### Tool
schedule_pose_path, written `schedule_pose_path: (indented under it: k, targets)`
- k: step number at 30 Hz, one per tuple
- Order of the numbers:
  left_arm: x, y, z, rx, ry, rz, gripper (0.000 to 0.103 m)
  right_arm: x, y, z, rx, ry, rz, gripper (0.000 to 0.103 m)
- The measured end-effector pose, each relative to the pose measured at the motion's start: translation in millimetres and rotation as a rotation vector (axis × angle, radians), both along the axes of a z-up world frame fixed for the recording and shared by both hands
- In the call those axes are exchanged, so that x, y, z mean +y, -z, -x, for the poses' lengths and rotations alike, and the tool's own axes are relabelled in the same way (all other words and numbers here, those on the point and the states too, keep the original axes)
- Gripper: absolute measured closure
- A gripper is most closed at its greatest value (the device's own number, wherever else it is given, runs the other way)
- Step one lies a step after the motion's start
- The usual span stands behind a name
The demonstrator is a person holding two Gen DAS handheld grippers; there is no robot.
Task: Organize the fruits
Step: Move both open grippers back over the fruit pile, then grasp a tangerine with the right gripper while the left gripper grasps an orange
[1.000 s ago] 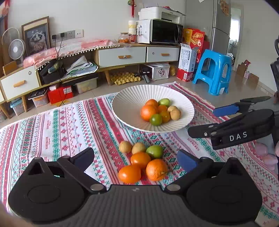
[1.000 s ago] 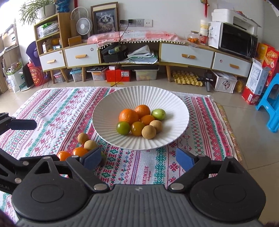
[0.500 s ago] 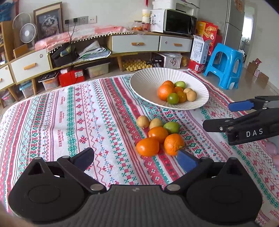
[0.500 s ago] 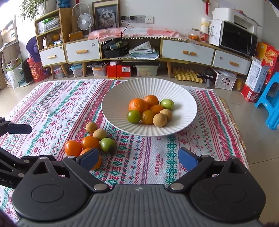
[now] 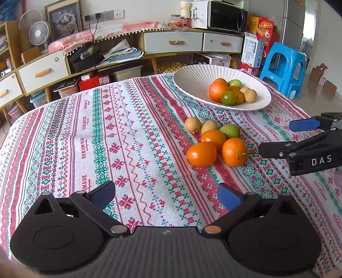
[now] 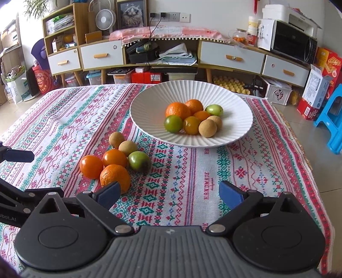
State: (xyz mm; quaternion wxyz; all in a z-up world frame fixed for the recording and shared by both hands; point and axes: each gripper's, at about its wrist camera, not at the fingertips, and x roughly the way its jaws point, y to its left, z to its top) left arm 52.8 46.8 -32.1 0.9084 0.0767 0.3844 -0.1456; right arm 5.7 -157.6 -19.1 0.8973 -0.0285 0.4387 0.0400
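Note:
A white ribbed bowl [image 5: 192, 73] [image 6: 147, 100] holds several oranges, green fruits and tan fruits. In front of it on the patterned cloth lies a loose pile: a dimpled orange [image 5: 234, 151] [image 6: 114, 176], two smooth orange fruits [image 5: 202, 154], a green fruit [image 5: 229, 130] [image 6: 139, 161] and two tan ones [image 5: 192, 124]. My left gripper [image 5: 164, 190] is open and empty, below and left of the pile. My right gripper [image 6: 168, 188] [image 5: 275, 138] is wide open with nothing between its fingers. Its left pad covers the orange's near edge.
The cloth-covered table [image 6: 256, 171] ends at the right, with tiled floor beyond. A long sideboard [image 6: 230, 56] with drawers, a microwave [image 5: 226, 15] and boxes stand behind. A blue stool [image 5: 282, 68] stands at the far right.
Both grippers have sunk toward the cloth and come closer to the loose pile. In the left wrist view the fruits have shifted right. The right jaws have spread a little wider.

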Motion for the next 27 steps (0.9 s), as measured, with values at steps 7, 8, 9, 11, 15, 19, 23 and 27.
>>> schedule_pose_path:
  k: [7, 8, 9, 11, 15, 19, 23, 27]
  targets:
    - [6, 10, 1, -0.016, -0.004, -0.013, 0.000, 8, 6, 6, -0.020, -0.060, -0.007, 0.005]
    - [7, 11, 2, -0.021, -0.003, -0.011, 0.000, 9, 8, 6, -0.019, -0.072, -0.008, 0.005]
    - [7, 11, 0, -0.028, -0.001, -0.008, 0.000, 11, 9, 7, -0.017, -0.085, -0.007, 0.005]
    - [6, 11, 0, -0.039, 0.006, -0.004, 0.000, 15, 10, 6, -0.011, -0.107, -0.002, 0.007]
    - [3, 12, -3, -0.051, 0.018, -0.004, 0.000, 21, 13, 4, -0.003, -0.141, 0.006, 0.014]
    - [0, 14, -7, -0.050, 0.024, -0.013, 0.000, 26, 12, -1, 0.002, -0.168, -0.008, 0.034]
    - [1, 16, -10, -0.048, 0.021, -0.014, 0.000, 30, 11, -3, 0.001, -0.203, -0.029, 0.048]
    - [1, 17, -11, -0.051, 0.021, -0.008, 0.000, 33, 9, -5, 0.005, -0.229, -0.041, 0.058]
